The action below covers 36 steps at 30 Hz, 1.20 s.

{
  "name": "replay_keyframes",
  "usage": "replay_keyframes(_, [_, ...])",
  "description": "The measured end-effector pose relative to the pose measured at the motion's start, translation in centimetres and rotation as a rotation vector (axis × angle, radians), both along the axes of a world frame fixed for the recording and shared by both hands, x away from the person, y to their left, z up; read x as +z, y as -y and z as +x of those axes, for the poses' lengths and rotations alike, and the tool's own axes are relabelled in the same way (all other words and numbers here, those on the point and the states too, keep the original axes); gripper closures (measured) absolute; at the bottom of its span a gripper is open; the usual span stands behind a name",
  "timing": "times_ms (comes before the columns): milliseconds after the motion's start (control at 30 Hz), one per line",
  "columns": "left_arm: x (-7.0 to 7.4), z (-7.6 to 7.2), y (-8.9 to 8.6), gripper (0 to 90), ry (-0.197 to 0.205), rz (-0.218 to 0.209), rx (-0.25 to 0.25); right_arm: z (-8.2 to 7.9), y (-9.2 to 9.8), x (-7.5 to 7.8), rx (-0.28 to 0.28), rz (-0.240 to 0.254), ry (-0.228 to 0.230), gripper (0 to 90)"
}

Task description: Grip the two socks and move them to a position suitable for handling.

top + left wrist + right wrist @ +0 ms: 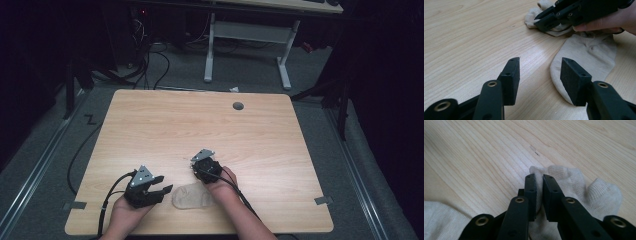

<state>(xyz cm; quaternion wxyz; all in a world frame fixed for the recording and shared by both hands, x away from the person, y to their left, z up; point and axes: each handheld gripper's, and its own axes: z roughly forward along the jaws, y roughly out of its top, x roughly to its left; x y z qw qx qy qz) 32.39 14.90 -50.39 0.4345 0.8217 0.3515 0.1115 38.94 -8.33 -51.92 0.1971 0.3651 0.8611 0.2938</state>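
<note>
A beige sock (192, 197) lies flat near the table's front edge, between the two hands. My left gripper (165, 184) hovers just left of it, jaws open and empty; in the left gripper view (540, 62) the sock (586, 55) lies just beyond the right-hand jaw. My right gripper (194, 164) sits behind the sock, held low over the table. Its jaws (539, 178) are shut on a bunched fold of beige sock fabric (574, 185). That gripper (574, 12) and the bunched fabric (534, 15) lie beyond the flat sock. Whether it is the same sock I cannot tell.
The light wooden table (165, 120) has a round grommet hole (238, 105) near its far edge. Grey tape tabs (324, 200) stick out at its front corners. Beyond it stand a white desk frame (210, 50) and floor cables (150, 65).
</note>
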Motion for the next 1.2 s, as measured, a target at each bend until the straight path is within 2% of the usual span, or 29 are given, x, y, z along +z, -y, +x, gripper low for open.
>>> replay_keyframes(100, [0.0, 0.0, 0.0, 50.3, 0.002, 0.0, 0.001, -0.1, 0.2, 0.4, 0.006, 0.016, 0.015, 82.9])
replay_keyframes(267, [-0.1, 0.0, 0.1, 50.3, 0.002, 0.007, -0.001, -0.7, 1.2, 1.7, 0.005, 0.082, 0.047, 82.5])
replay_keyframes(367, [-0.1, 0.0, 0.2, 50.4, 0.004, 0.012, -0.002, -1.0, 1.8, 2.3, 0.007, 0.105, 0.06, 82.1])
replay_keyframes(533, [-0.2, 0.0, 0.3, 50.4, 0.007, 0.018, -0.006, -1.6, 3.2, 3.3, -0.018, 0.146, 0.103, 82.0])
replay_keyframes(700, [-0.3, 0.1, 0.4, 50.4, 0.004, 0.024, -0.004, -2.2, 5.2, 4.0, -0.047, 0.203, 0.126, 81.9])
replay_keyframes(833, [-0.3, 0.1, 0.4, 50.4, 0.004, 0.024, -0.001, -2.7, 7.1, 3.9, -0.088, 0.239, 0.137, 80.9])
replay_keyframes(1200, [-0.6, 0.4, 0.6, 50.4, -0.003, 0.034, 0.004, -4.3, 12.0, 2.8, -0.184, 0.267, 0.145, 74.9])
